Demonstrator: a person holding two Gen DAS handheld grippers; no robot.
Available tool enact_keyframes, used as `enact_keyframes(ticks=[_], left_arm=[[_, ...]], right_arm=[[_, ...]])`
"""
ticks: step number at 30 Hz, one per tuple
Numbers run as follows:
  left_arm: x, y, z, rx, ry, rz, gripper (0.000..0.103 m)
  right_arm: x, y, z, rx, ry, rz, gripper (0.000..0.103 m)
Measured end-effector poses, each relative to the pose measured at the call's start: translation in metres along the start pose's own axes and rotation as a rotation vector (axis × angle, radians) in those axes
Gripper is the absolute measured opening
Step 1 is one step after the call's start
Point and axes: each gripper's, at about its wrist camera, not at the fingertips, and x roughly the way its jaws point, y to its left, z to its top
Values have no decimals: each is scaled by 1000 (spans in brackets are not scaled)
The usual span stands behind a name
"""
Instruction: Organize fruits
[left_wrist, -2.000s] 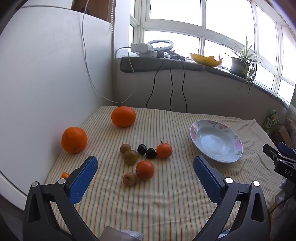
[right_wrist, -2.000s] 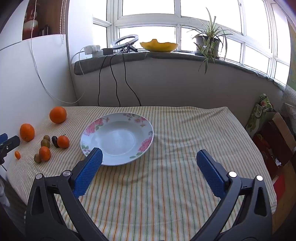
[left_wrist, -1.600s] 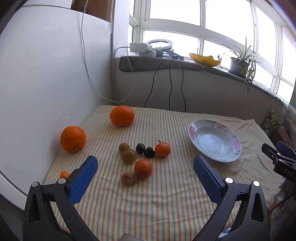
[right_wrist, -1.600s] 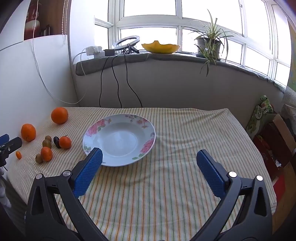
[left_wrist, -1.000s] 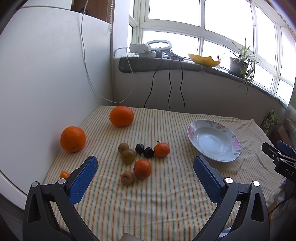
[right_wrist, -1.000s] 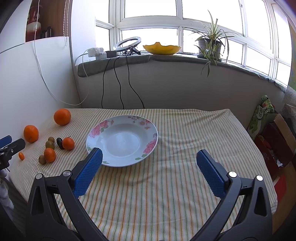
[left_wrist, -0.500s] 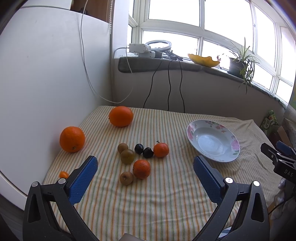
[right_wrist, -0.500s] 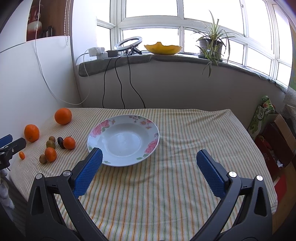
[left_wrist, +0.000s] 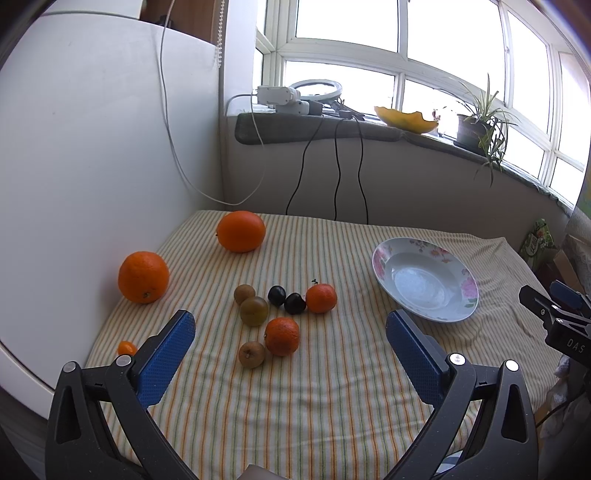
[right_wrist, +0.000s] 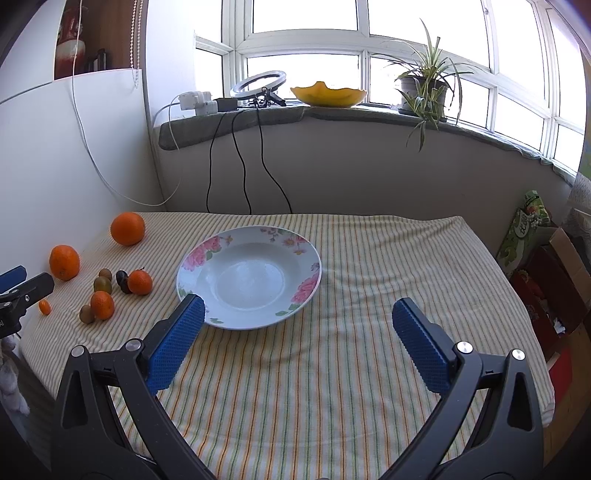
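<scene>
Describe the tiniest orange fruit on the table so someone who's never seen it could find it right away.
Start at the striped tablecloth and go to its left edge by the white panel. There, alone and nearer than the big orange, lies the tiny orange fruit. It is far smaller than every other orange piece.

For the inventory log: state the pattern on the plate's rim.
Pink flowers with green leaves on white, around the plate rim; clearest in the right wrist view.

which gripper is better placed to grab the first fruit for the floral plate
Left. The open left gripper points at the small orange mandarin just ahead of its fingers, while the open right gripper faces the empty floral plate, with the fruit far off to its side.
</scene>
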Motion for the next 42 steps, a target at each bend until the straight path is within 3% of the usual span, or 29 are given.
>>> enact_keyframes(ticks=[32, 42], left_arm=[[2, 5, -5, -6, 4, 4, 102], [6, 31, -16, -31, 34, 44, 98]], right_arm=[[6, 6, 0, -34, 19, 13, 103], [9, 27, 4, -102, 8, 84, 103]])
